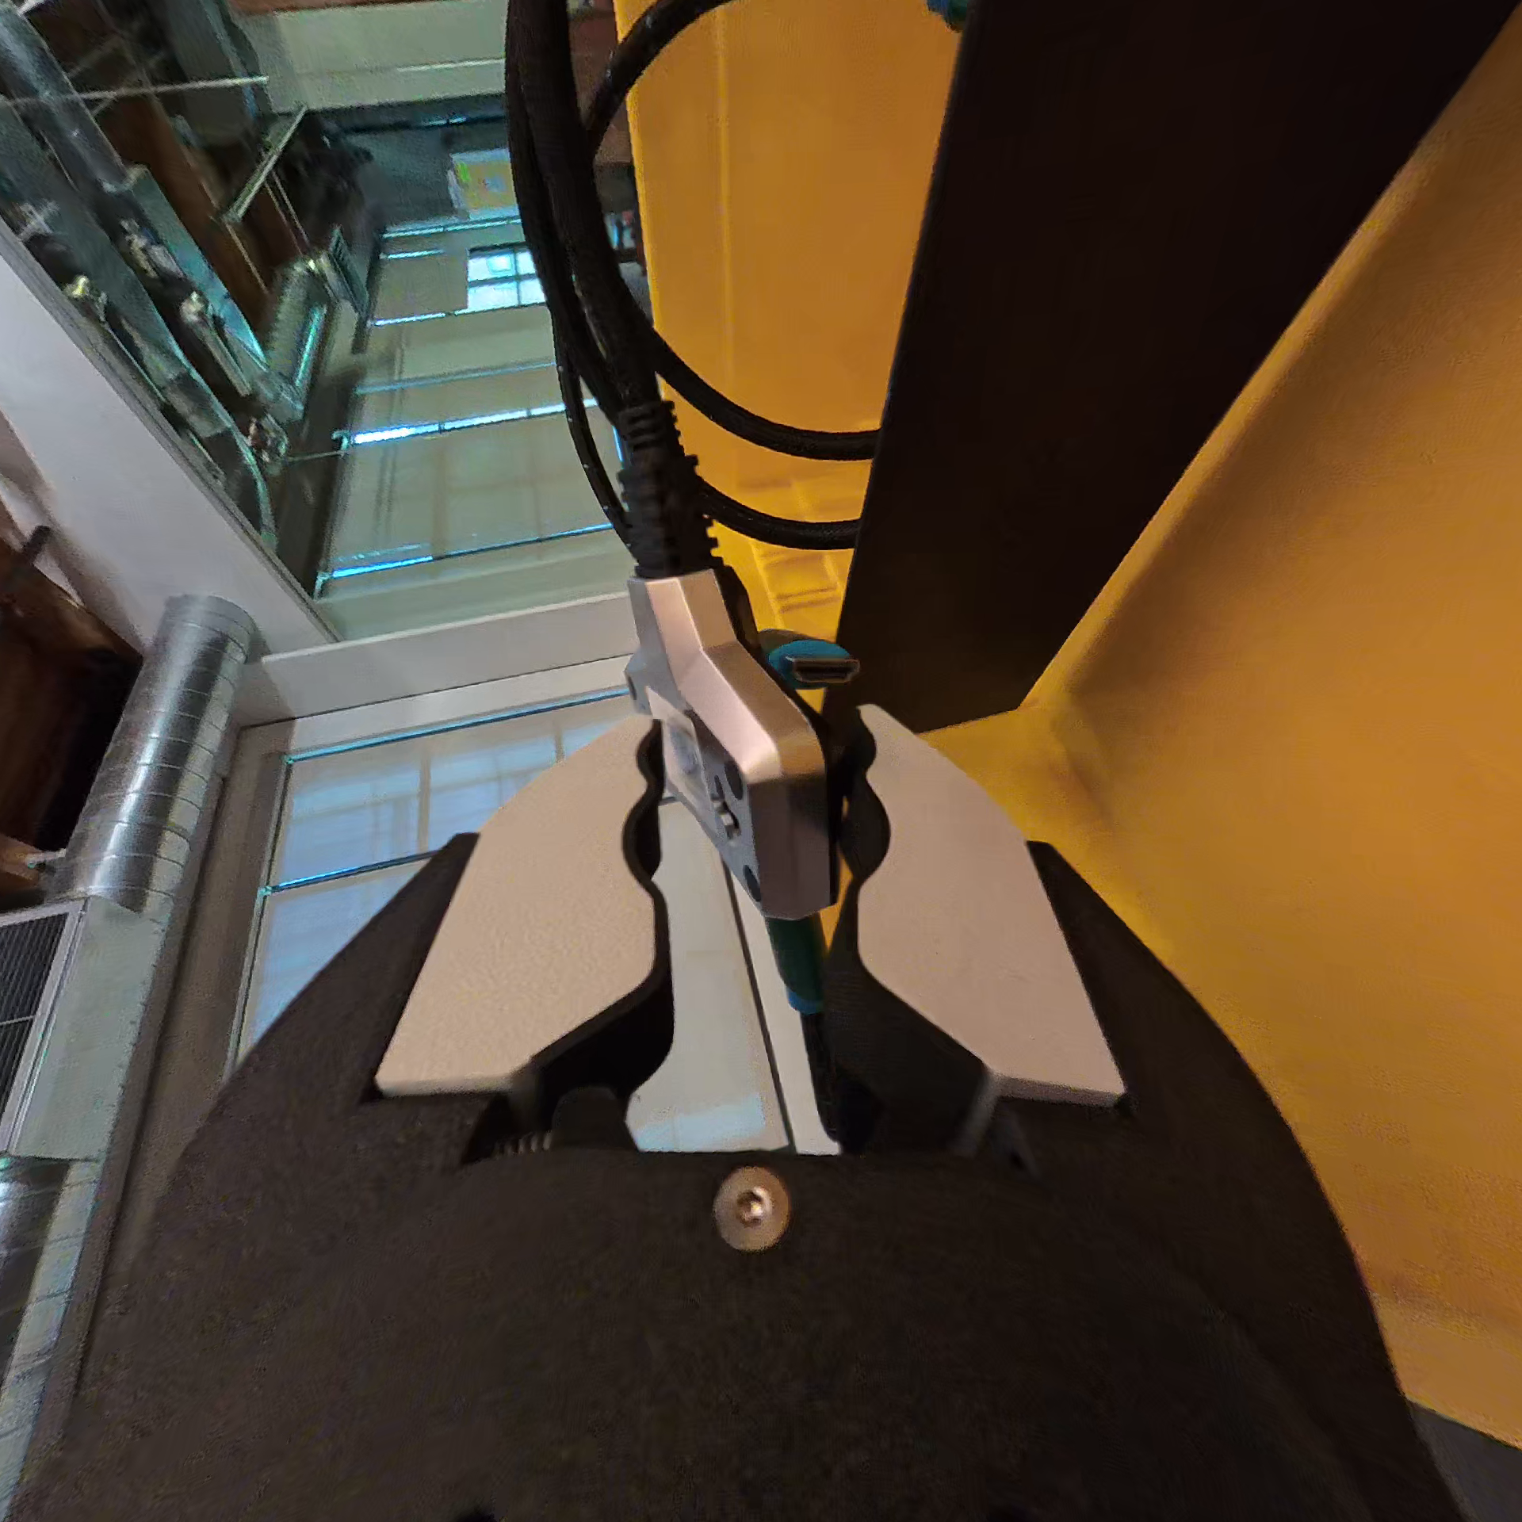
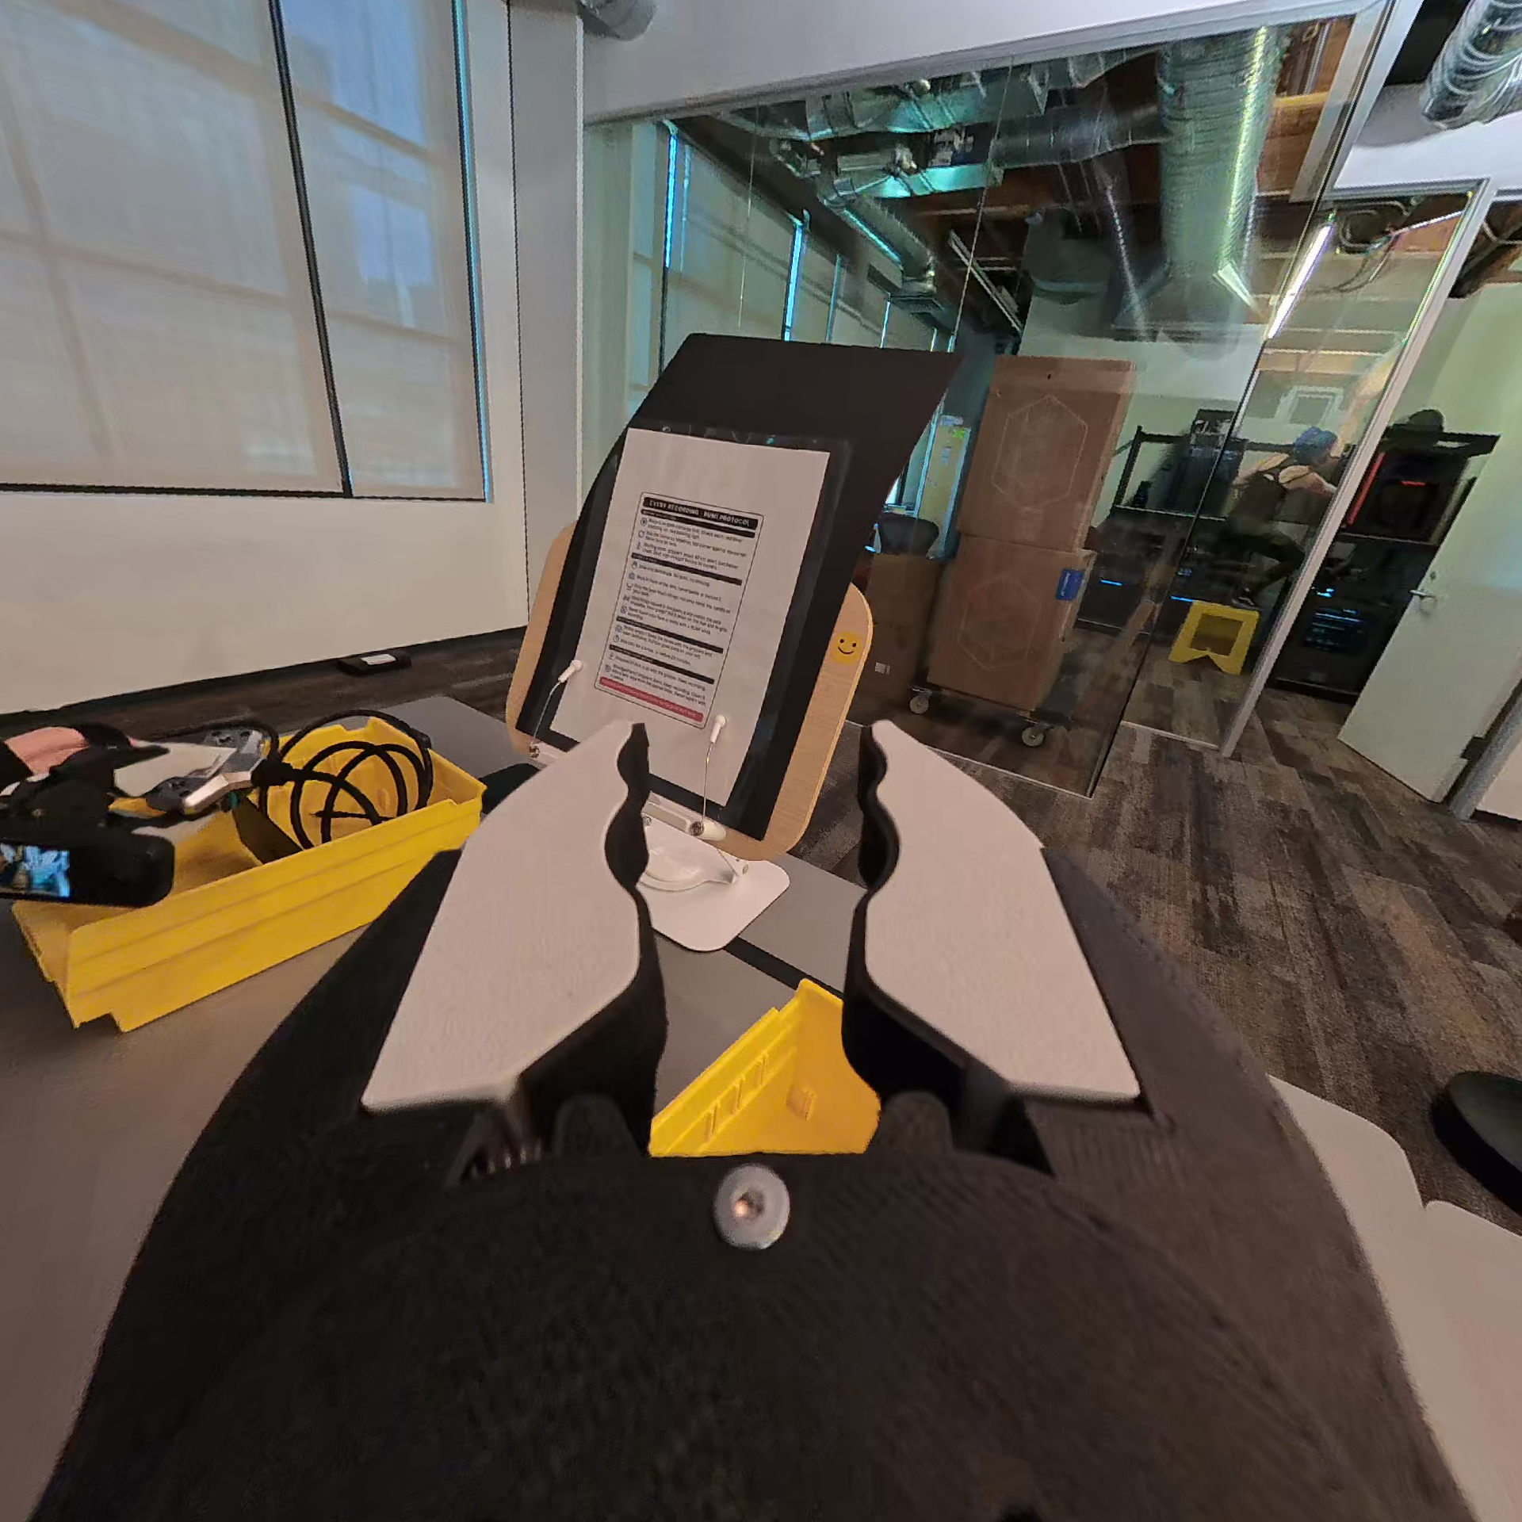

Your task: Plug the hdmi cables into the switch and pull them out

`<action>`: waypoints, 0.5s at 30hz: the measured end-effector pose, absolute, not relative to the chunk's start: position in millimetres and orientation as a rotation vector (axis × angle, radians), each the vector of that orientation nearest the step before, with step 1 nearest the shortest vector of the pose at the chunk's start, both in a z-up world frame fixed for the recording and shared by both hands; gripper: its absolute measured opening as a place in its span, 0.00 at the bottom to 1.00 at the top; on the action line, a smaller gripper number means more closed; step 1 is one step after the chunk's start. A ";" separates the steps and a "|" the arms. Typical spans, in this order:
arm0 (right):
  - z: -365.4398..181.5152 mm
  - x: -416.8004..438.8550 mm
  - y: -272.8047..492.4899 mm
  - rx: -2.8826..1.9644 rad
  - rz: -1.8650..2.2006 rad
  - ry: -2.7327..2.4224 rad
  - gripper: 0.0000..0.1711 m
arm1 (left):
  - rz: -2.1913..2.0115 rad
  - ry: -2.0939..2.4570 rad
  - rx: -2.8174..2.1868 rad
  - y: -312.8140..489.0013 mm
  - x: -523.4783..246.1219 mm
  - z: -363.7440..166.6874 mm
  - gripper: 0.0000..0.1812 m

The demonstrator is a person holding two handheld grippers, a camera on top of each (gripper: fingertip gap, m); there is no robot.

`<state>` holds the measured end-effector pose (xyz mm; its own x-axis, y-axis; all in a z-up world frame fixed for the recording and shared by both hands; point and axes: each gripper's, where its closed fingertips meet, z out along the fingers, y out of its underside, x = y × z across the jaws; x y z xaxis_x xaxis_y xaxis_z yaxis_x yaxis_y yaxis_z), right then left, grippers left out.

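Note:
My left gripper is shut on the silver HDMI switch and holds it over the yellow bin. A black braided cable runs from the switch's far end. A teal HDMI plug sits at its near end, and another teal plug hangs free beside it. The right wrist view shows the left gripper with the switch at far left, above coiled black cables in the bin. My right gripper is open and empty above the table.
A second yellow bin lies under the right gripper. A stand with a printed sheet is at the table's far edge. A black panel is beside the left gripper. A glass wall is to the right. There is about 60 cm between the tips of the two grippers.

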<state>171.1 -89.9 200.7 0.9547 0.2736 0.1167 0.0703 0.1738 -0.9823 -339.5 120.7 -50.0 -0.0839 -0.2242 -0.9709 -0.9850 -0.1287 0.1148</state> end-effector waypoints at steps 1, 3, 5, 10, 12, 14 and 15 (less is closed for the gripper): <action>200.7 172.4 -90.6 -1.395 0.148 -0.291 0.29 | 1.275 1.385 -1.431 119.3 -339.3 -50.2 0.20; 199.0 173.0 -90.2 -1.403 0.154 -0.293 0.29 | 1.264 1.387 -1.440 116.5 -338.9 -47.6 0.19; 196.7 171.4 -87.7 -1.413 0.163 -0.300 0.28 | 1.260 1.380 -1.425 114.2 -336.8 -39.0 0.16; 187.1 151.3 -75.1 -1.447 0.175 -0.378 0.26 | 1.229 1.371 -1.406 108.8 -326.1 -2.9 0.12; 181.4 140.1 -66.7 -1.466 0.150 -0.418 0.25 | 1.226 1.373 -1.432 108.4 -324.5 12.1 0.12; 173.4 126.7 -57.4 -1.490 0.119 -0.471 0.25 | 1.237 1.387 -1.446 108.6 -323.3 28.3 0.12; 168.4 119.5 -52.5 -1.506 0.103 -0.501 0.25 | 1.247 1.396 -1.448 108.7 -322.7 36.8 0.12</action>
<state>119.5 -52.5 168.4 0.8947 0.3688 0.2520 0.2391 0.0811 -0.9676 -322.7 108.7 36.8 -0.0726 -0.2503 -0.9655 -0.9876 -0.1174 0.1047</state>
